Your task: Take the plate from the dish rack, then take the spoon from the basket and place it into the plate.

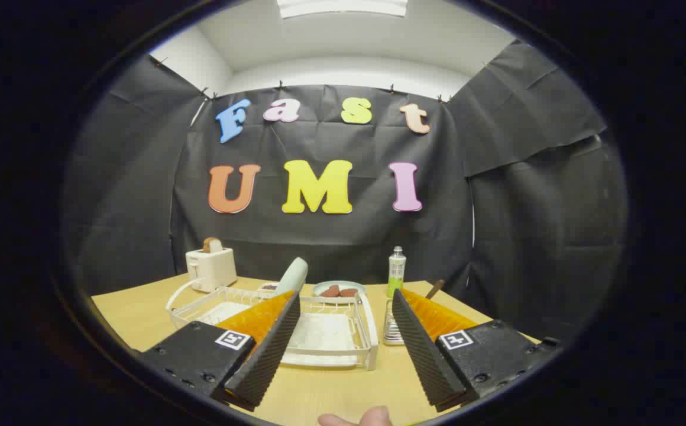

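Note:
A white wire dish rack (362, 331) stands on the wooden table, just ahead of and between my fingers. A pale plate (293, 276) stands on edge in the rack's far part, right above my left fingertip. A small metal mesh basket (389, 325) sits beside the rack's right side, partly hidden by my right finger. Past that finger a brown handle (435, 289) sticks up; I cannot tell what it belongs to. My gripper (346, 296) is open with nothing between its fingers, held back from the rack.
A toaster (210, 267) with a bread slice stands at the table's far left. Behind the rack sit a small dish (338, 289) with brown food pieces and a green bottle (397, 271). A person's fingertips (358, 418) show at the near table edge.

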A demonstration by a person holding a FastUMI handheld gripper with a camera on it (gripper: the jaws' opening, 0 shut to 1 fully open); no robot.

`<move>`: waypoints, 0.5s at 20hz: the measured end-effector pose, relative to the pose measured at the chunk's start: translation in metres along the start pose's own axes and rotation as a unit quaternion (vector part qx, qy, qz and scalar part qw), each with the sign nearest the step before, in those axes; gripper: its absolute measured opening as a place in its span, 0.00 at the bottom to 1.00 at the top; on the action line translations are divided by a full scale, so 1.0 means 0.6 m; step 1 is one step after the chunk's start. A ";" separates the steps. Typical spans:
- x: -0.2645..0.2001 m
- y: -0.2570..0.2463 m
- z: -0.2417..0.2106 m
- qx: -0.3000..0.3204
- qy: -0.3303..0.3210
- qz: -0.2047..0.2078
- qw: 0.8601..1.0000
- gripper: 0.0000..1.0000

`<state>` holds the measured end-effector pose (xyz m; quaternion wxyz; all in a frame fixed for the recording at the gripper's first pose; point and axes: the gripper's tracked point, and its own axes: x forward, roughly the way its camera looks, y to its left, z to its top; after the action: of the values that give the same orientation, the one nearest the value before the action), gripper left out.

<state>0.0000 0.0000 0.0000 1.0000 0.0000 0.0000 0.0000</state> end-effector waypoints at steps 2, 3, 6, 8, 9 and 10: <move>0.003 -0.001 0.000 0.003 0.003 -0.003 1.000 1.00; 0.003 0.001 0.001 0.002 0.004 -0.003 1.000 1.00; 0.005 -0.003 0.005 -0.005 0.000 -0.009 1.000 1.00; 0.008 -0.004 0.006 -0.003 -0.001 -0.011 1.000 1.00; 0.008 -0.004 0.006 -0.002 -0.001 -0.012 1.000 1.00; 0.009 -0.003 0.005 -0.002 0.000 -0.012 1.000 1.00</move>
<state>0.0052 -0.0020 0.0031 0.9999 -0.0016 -0.0003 -0.0119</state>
